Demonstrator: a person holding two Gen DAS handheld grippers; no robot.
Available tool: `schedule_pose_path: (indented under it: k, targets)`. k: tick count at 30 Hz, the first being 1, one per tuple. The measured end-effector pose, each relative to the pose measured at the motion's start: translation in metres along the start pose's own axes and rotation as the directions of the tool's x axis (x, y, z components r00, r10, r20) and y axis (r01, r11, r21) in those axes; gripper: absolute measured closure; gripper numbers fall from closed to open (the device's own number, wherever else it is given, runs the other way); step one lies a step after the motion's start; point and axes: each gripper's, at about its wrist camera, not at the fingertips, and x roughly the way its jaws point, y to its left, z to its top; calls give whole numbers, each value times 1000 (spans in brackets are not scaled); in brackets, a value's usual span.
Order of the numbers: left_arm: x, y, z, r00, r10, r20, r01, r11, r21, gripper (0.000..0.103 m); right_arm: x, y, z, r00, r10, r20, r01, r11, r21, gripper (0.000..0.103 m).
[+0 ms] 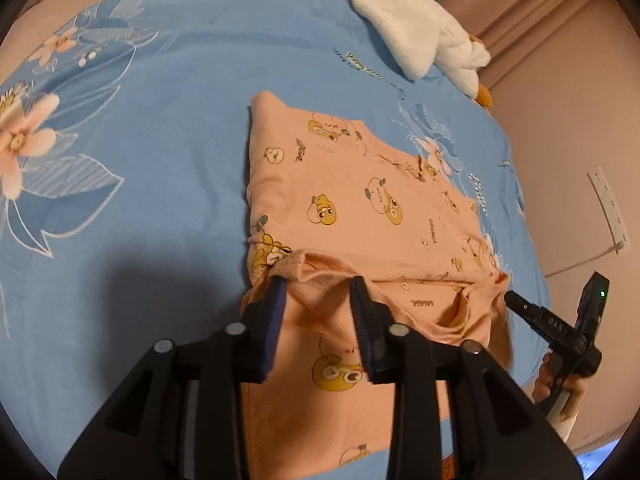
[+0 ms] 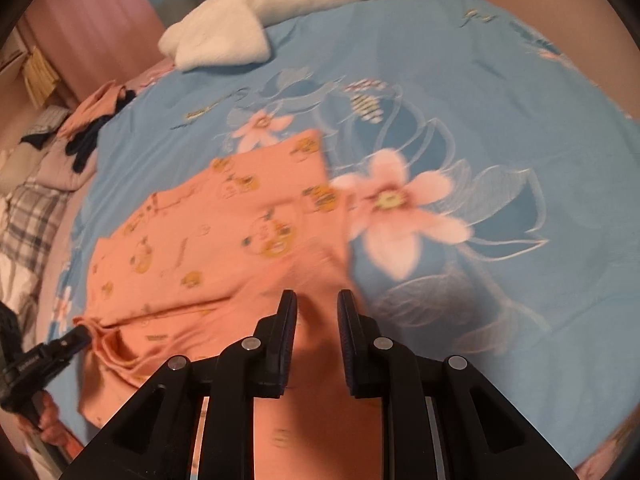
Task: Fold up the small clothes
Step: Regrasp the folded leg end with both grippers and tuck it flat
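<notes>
A peach garment (image 1: 360, 200) printed with yellow cartoon figures lies partly folded on the blue flowered quilt (image 1: 160, 140). Its near hem is turned up and bunched. My left gripper (image 1: 318, 284) stands open over that hem, and the raised cloth edge runs loosely between its fingers. In the right wrist view the garment (image 2: 224, 232) is blurred. My right gripper (image 2: 317, 298) is open above the garment's near right part, with cloth showing in the gap. From the left wrist view, the right gripper (image 1: 520, 304) sits beside the garment's near right corner, held by a hand.
A white plush goose (image 1: 408, 28) lies at the far edge of the bed, also white in the right view (image 2: 240, 24). A heap of peach and dark clothes (image 2: 88, 128) and plaid bedding (image 2: 28, 208) sit at the left. A wall socket (image 1: 608, 208) is on the pink wall.
</notes>
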Motion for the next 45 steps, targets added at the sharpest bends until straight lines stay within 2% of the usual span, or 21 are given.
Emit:
schedule_pose_path:
  k: [1, 2, 3, 5, 11, 15, 16, 18, 19, 21, 22, 24, 30, 32, 38, 45]
  targets:
    - [-3, 0, -1, 1000, 5, 7, -5, 1000, 5, 58, -3, -4, 1, 1000, -19, 3, 19, 1000, 0, 66]
    - [-6, 0, -1, 1000, 25, 18, -26, 1000, 10, 46, -5, -9, 1, 999, -32, 9, 32, 999, 5, 61]
    - [-8, 0, -1, 998, 48, 32, -49, 999, 21, 43, -7, -13, 1, 999, -37, 14, 37, 999, 12, 58]
    - [-11, 1, -2, 998, 48, 48, -51, 998, 44, 43, -6, -16, 2, 999, -36, 10, 36, 999, 14, 58]
    - [3, -1, -3, 1000, -8, 1, 8, 995, 99, 43, 11, -4, 9, 1000, 2, -24, -2, 999, -32, 58]
    - [23, 1, 0, 999, 43, -31, -40, 994, 104, 45, 26, 6, 13, 999, -1, -46, -2, 998, -66, 58]
    - [26, 2, -1, 998, 42, -40, -38, 995, 97, 46, 26, 6, 13, 999, -4, -48, 1, 998, -66, 58]
    - [30, 3, -1, 998, 43, -40, -39, 995, 91, 61, 29, 6, 12, 999, 10, -53, -13, 998, -63, 60]
    - [32, 3, -2, 997, 61, -38, -57, 993, 100, 66, 28, 6, 11, 999, 15, -48, -18, 998, -61, 67]
    - [33, 3, -4, 994, 104, -33, -100, 988, 120, 84, 27, 5, 9, 999, 16, -41, -18, 998, -62, 80]
    - [32, 3, -5, 994, 107, -29, -103, 987, 121, 86, 26, 4, 8, 999, -6, -36, 4, 998, -65, 86]
    - [26, 8, -4, 995, 96, -19, -94, 991, 94, 92, 23, 2, 7, 999, -10, -32, 8, 998, -60, 90]
    - [2, 2, -7, 995, 99, 28, -101, 991, 90, 96, -8, 6, 3, 999, 22, 31, -20, 998, -54, 94]
    - [-4, 0, -9, 994, 101, 35, -104, 990, 93, 96, -15, 8, 2, 999, 26, 45, -24, 998, -57, 98]
    - [-18, -5, -15, 998, 30, 62, -35, 996, 83, 98, -29, 7, -3, 996, 44, 72, -40, 998, -48, 98]
    - [-39, -14, -10, 993, -13, 119, 6, 998, 61, 98, -49, 6, -4, 990, 79, 114, -78, 997, -12, 98]
